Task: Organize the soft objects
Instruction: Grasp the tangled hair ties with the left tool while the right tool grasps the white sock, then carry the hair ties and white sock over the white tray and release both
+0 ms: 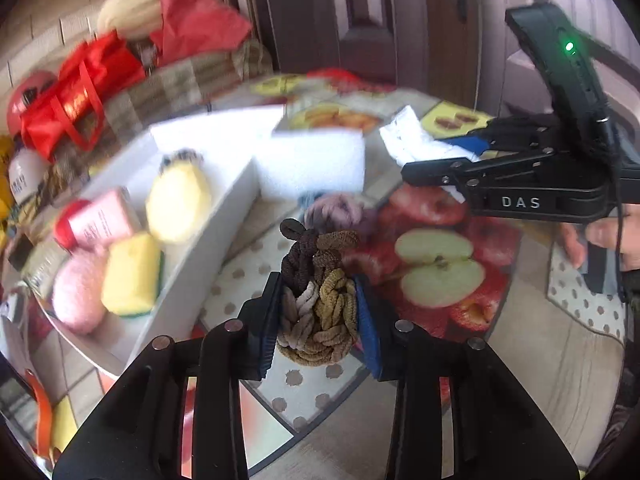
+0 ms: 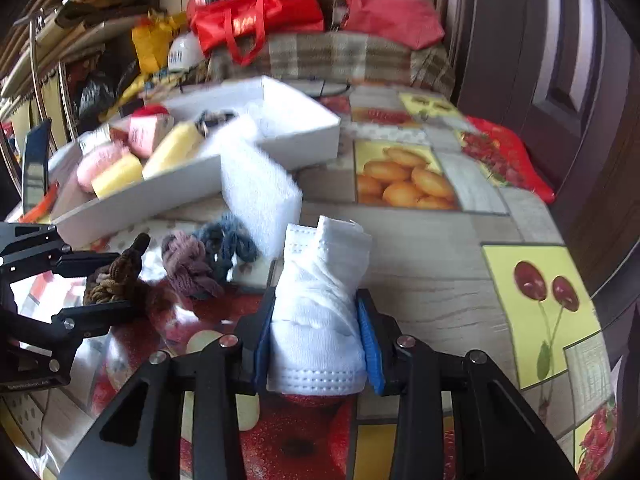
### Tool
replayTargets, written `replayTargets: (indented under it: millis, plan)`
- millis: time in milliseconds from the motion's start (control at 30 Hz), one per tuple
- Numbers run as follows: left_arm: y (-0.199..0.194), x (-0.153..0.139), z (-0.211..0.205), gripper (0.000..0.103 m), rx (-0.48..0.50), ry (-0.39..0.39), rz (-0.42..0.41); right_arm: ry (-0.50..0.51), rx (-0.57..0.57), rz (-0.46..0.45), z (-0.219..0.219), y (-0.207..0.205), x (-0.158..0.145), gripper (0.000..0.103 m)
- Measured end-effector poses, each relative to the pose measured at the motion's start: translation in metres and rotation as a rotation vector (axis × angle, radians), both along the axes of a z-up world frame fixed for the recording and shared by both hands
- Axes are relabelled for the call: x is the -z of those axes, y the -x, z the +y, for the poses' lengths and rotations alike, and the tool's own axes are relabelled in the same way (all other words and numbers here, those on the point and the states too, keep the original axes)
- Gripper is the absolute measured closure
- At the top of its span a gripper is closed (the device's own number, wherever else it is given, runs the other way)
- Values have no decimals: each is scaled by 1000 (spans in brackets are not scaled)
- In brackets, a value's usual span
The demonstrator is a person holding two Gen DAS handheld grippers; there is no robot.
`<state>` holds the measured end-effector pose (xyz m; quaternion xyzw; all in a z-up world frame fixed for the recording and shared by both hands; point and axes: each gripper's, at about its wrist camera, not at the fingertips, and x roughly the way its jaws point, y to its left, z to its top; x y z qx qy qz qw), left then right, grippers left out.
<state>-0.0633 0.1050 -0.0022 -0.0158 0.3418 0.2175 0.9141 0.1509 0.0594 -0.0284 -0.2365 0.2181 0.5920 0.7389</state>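
A: The left gripper (image 1: 316,316) is clamped on the bundle of brown and tan hair ties (image 1: 320,300), and the loose upper loops stick out well past the pads. Does that hold look safe?

B: Probably, but only the lower part is pinched. A quick swing could let a single tie slip out of the knot and fall onto the patterned tablecloth (image 2: 420,288).

A: And the right gripper (image 2: 316,344)?

B: It is closed on the folded white cloth (image 2: 320,304), which stands up between the blue pads. The top folds are free, so they could unroll and drag on whatever the cloth passes over.

A: The white tray (image 1: 208,256) sits off to the left, already holding a yellow sponge (image 1: 132,276), a pink ball (image 1: 76,300) and a pink packet (image 1: 100,220).

B: That compartment looks crowded; a careless drop could leave the hair ties on the rim, or knock something out.

A: What about the white foam block (image 2: 260,188)?

B: It leans against the tray wall, with the purple hair ties (image 2: 188,266) and the blue hair ties (image 2: 228,244) just beside it. A low sweep could topple it.

A: Both arms head the same way.

B: Then the grippers could collide, since they are near each other.
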Motion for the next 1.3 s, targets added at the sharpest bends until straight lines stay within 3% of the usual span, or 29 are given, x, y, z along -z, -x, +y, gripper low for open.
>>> replayTargets:
  millis: [133,200,300,467,767,1300]
  plan:
    - [40,-22,-10,69,6,-57,-235,-204,-35,-20,-33,6,-18,65]
    - [57,-29,-8,69,-42,-104,-317,-242,-55,-9,-39,9,-23,65]
    - [68,-36,5,68,-177,-218,-353,-238,-61,18,-32,15,-22,65]
    - [84,-36,52,68,-383,-159,-400,-250,-63,19,-17,33,-21,64]
    - [87,-31,76,68,-481,-185,-359,-213,-185,-19,16,88,-15,63]
    - [86,-25,113,67,-561,-123,-322,-185,-170,106,74,106,-12,63]
